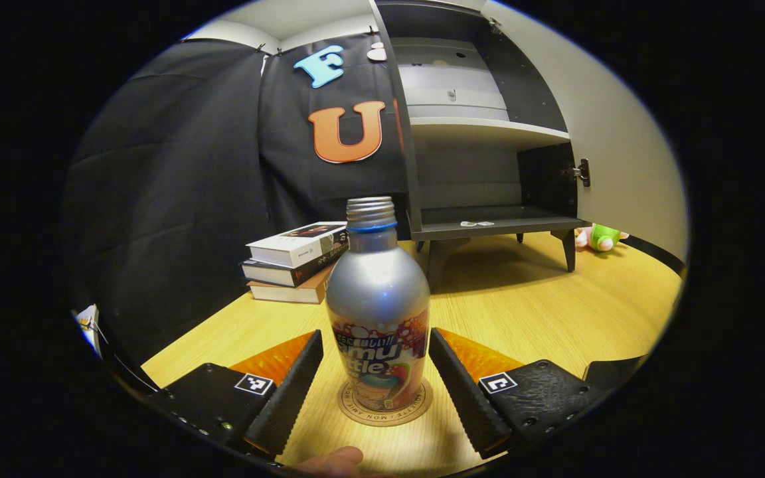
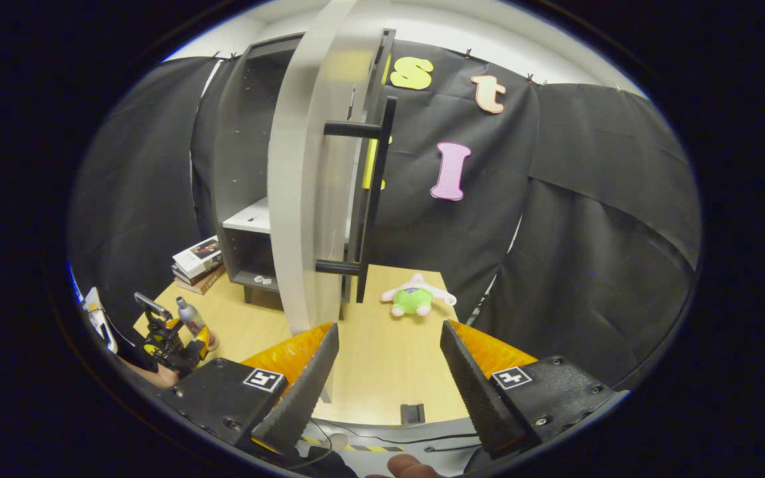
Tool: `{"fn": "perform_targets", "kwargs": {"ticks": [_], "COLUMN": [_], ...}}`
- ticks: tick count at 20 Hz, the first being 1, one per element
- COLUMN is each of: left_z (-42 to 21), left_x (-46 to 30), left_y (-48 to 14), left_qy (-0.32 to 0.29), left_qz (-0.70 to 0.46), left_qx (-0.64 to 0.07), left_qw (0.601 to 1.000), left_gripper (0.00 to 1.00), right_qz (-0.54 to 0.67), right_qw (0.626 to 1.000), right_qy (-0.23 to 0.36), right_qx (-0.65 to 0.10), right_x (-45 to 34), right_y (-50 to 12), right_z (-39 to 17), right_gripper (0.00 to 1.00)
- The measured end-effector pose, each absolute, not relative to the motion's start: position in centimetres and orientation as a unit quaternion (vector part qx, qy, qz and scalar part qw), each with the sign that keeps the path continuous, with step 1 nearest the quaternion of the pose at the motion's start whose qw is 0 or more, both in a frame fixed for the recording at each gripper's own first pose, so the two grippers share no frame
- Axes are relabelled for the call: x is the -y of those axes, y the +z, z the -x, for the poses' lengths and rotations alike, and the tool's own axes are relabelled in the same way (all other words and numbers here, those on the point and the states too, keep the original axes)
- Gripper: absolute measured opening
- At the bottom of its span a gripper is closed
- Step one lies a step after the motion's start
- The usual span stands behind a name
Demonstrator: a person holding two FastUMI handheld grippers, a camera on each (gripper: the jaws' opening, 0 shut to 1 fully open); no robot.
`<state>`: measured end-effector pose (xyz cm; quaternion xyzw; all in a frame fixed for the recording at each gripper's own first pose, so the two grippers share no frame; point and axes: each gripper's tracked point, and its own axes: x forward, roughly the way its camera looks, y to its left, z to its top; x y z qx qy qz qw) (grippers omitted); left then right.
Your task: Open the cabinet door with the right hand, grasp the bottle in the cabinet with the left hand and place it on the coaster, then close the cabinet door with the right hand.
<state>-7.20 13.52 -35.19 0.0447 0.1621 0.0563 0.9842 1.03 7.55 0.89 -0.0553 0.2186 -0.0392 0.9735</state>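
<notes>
A silver bottle (image 1: 377,312) with a colourful label and a blue neck ring stands upright on a round coaster (image 1: 416,408) on the wooden table. My left gripper (image 1: 376,335) is open, one finger on each side of the bottle's lower body, very close to it. The dark cabinet (image 1: 482,133) behind has its door (image 1: 621,153) swung wide to the right. In the right gripper view my right gripper (image 2: 389,325) is open and holds nothing. It sits just in front of the door (image 2: 303,199), seen edge-on, and below the door's black bar handle (image 2: 372,199). Far left there, the left gripper (image 2: 170,345) stands by the bottle (image 2: 188,315).
Three stacked books (image 1: 296,262) lie left of the cabinet. A green and pink plush toy (image 2: 412,299) lies on the table beyond the door. A small white item (image 1: 475,224) rests on the cabinet's bottom shelf. A fingertip (image 1: 329,461) shows at the lower edge.
</notes>
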Motion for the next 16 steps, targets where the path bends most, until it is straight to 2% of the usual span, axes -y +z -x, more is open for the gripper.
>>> {"fn": "perform_targets", "kwargs": {"ticks": [7,10,11,12,16], "left_z": [8.8,8.9,8.9,8.9,8.9], "left_x": [-15.0,-13.4,-13.1,-12.8,-12.1], "left_y": [-30.7,-27.8,-27.1,-26.5,-24.5], "left_qy": [0.069,0.04,0.036,0.03,0.023], "left_qz": [-0.06,-0.057,-0.058,-0.058,-0.061], "left_qx": [-0.157,-0.143,-0.139,-0.138,-0.137], "left_qw": [0.983,0.987,0.988,0.988,0.988], "left_gripper": [0.97,0.96,1.0,0.96,0.96], "right_qz": [0.127,0.139,0.139,0.133,0.079], "right_qw": [0.967,0.968,0.968,0.97,0.974], "right_qy": [-0.033,-0.005,0.002,0.008,0.034], "right_qx": [-0.218,-0.211,-0.207,-0.204,-0.208], "right_x": [-8.3,-9.9,-10.5,-11.0,-12.4], "right_y": [-0.3,-0.6,-0.9,-1.2,-2.5], "right_z": [-1.6,-2.5,-2.7,-2.9,-3.4], "right_gripper": [0.97,0.97,0.97,0.97,0.97]}}
